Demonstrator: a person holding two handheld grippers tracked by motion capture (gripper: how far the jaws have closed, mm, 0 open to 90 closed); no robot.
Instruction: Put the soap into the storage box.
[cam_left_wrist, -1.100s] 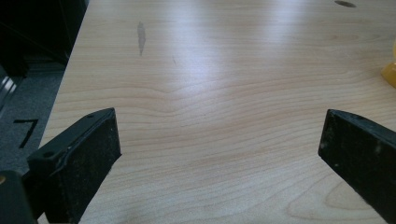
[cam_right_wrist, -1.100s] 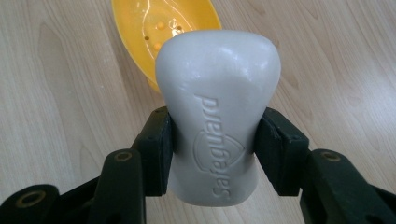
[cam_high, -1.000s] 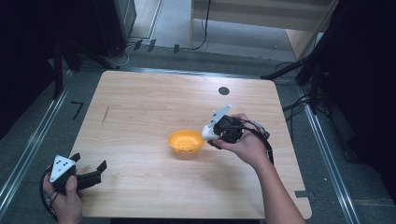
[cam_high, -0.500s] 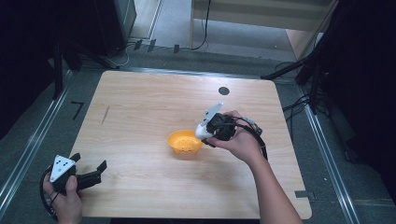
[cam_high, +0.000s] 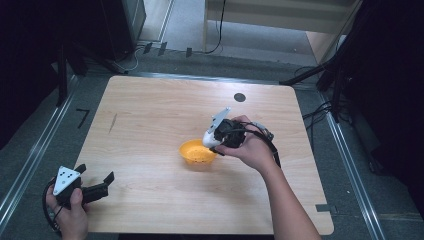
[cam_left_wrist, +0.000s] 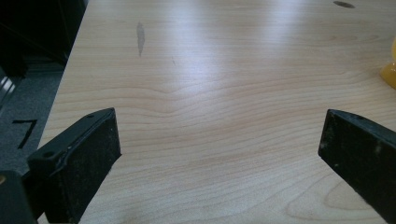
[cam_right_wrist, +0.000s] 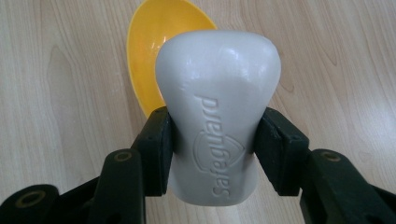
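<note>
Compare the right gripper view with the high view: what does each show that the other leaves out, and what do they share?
The right gripper view alone gives the detail: the word Safeguard embossed on the white soap bar, and the black pads pressing its two sides.

The high view alone gives the layout: the left gripper with jaws apart at the table's near left corner, the person's forearms, and a dark round mark near the far edge of the table.

Both show the right gripper holding the soap just over the yellow bowl on the wooden top.
</note>
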